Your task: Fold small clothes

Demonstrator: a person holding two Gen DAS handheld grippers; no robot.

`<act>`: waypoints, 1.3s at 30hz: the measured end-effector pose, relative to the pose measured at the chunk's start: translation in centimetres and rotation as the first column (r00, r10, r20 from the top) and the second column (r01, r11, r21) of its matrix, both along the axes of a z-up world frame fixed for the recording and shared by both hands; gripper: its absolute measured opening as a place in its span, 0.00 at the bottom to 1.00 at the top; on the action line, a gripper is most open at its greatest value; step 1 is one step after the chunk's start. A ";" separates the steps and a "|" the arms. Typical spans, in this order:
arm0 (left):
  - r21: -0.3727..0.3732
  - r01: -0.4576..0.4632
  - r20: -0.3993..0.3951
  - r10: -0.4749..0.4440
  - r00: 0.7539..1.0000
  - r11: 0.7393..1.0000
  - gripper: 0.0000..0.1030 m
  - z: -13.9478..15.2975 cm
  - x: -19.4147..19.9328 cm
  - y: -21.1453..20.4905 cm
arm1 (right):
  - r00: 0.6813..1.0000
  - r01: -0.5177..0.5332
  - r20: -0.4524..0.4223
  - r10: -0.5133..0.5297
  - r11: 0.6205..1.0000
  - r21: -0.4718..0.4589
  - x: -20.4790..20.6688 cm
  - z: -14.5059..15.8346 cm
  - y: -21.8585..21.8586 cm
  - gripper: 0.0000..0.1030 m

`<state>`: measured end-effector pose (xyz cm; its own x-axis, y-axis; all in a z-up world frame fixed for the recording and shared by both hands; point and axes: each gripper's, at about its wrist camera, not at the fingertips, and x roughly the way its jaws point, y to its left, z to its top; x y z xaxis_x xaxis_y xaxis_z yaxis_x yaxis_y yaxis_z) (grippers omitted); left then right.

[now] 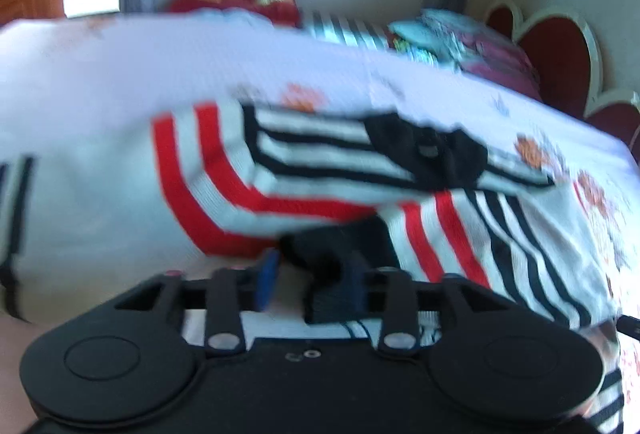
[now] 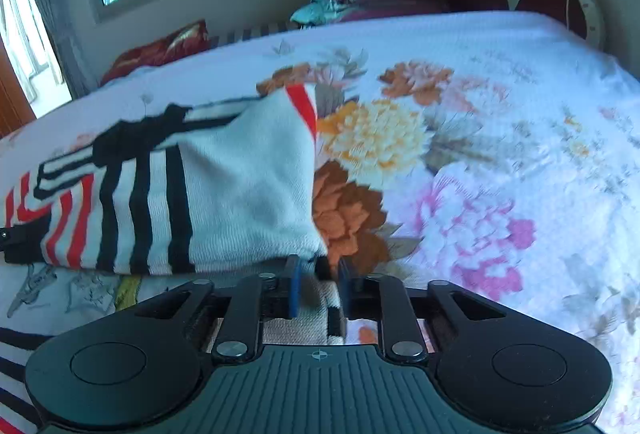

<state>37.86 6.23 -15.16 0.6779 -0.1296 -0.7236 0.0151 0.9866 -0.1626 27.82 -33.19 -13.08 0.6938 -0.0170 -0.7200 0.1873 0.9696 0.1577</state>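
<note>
The striped garment (image 2: pixel 208 178), white with black and red bands, lies on the flowered bedspread (image 2: pixel 500 154) of a bed, its white corner reaching toward the orange and yellow printed blooms. The right tool (image 2: pixel 318 286) sits at the garment's near corner; its blue pads (image 2: pixel 294 286) stand narrowly apart with a fold of the white and black cloth between them, seemingly pinched. In the left wrist view, which is blurred, the garment (image 1: pixel 320 170) fills the middle, a black patch on its upper stripes. The left tool (image 1: pixel 312 282) is at the garment's near edge; its jaws stand partly apart with a dark fold of the garment against the right-hand pad, but I cannot tell whether both pads press on it.
</note>
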 end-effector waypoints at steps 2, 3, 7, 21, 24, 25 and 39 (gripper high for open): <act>0.007 -0.018 0.055 0.017 0.998 1.000 0.60 0.9 -0.9 0.0 | 1.000 -0.003 0.023 0.003 1.000 -0.005 0.4 0.7 -0.2 0.26; -0.004 0.004 0.072 -0.003 0.997 1.000 0.60 1.4 -0.9 -0.2 | 0.999 -0.002 0.032 0.002 1.000 0.006 0.9 0.9 -0.5 0.30; -0.045 0.126 0.052 -0.124 0.991 0.991 0.61 1.4 0.4 -2.3 | 0.999 0.025 0.043 -0.029 0.996 0.083 4.5 0.8 -2.0 0.36; 0.058 0.165 -0.012 -0.165 0.986 0.985 0.59 -3.1 1.6 -4.5 | 0.998 0.056 -0.005 -0.055 0.987 0.148 16.6 -2.4 -3.8 0.29; 0.057 0.169 -0.008 -0.169 0.986 0.984 0.60 -3.2 1.7 -4.4 | 1.000 0.022 0.001 -0.022 0.998 0.066 17.0 -2.2 -2.8 0.11; 0.059 0.172 -0.006 -0.172 0.985 0.983 0.60 -3.2 1.6 -4.4 | 1.000 0.011 0.009 -0.011 1.000 0.015 17.0 -2.4 -2.5 0.11; 0.051 0.049 0.007 -0.050 0.999 0.997 0.63 -2.0 2.3 -2.1 | 0.994 -0.009 0.106 0.016 0.998 -0.061 15.1 0.9 0.3 0.39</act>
